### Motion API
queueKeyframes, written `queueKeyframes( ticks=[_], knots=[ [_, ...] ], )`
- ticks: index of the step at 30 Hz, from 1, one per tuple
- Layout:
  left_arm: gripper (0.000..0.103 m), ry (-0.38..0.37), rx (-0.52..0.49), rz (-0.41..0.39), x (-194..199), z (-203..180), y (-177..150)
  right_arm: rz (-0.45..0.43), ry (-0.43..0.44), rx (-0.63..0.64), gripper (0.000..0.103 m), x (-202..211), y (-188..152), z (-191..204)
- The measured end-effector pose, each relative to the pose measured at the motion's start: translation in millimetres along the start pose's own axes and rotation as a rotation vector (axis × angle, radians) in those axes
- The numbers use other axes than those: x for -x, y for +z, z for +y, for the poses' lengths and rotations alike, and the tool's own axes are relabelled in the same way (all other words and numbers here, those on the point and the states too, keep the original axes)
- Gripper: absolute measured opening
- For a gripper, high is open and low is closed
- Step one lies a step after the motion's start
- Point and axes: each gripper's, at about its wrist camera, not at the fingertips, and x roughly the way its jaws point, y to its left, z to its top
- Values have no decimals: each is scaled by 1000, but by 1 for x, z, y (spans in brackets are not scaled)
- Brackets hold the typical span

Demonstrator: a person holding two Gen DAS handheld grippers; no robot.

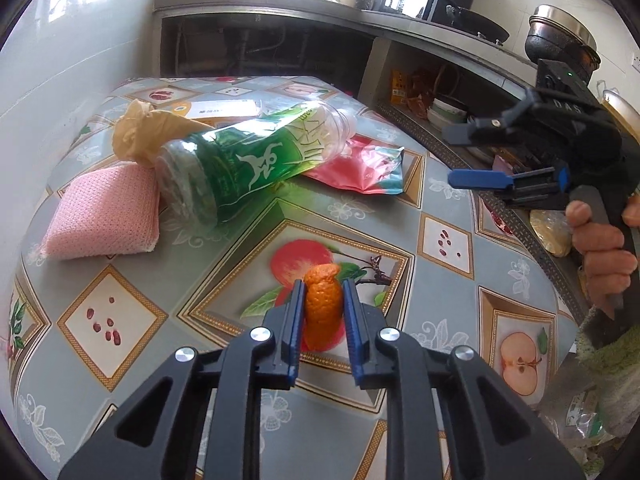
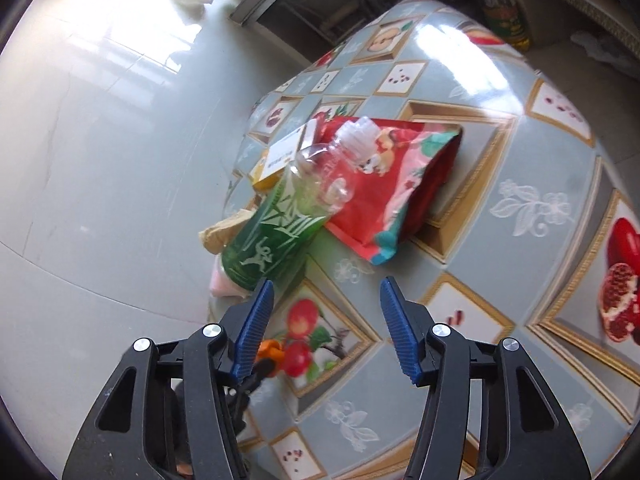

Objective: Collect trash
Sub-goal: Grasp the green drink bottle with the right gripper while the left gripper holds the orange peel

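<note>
Where the fruit-print tablecloth (image 1: 444, 200) fills both views, 1 piece of orange peel (image 1: 323, 305) is clamped between the pads of the left gripper (image 1: 322, 312), its lower end hidden by the jaws. Right gripper (image 2: 326, 326): jaws apart, nothing between them, hand (image 1: 604, 248) partly cut off. Lying beyond: 1 green-labelled bottle (image 1: 248, 160), red snack bag (image 1: 360, 168), pink cloth (image 1: 104, 216) and a tan crumpled item (image 1: 134, 128), hard to identify.

Orange peel (image 1: 323, 304), green-labelled clear bottle (image 1: 256, 160), pink cloth (image 1: 100, 216), red pouch (image 1: 360, 168), grey fruit-patterned tablecloth (image 1: 440, 208).
</note>
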Motion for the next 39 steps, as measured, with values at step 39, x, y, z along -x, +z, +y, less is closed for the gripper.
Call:
queueKeyframes(
  ticks=[39],
  knots=[
    [18,41,116,-60,36,39,-19,177,145,-330,56,-80,21,-8]
  ],
)
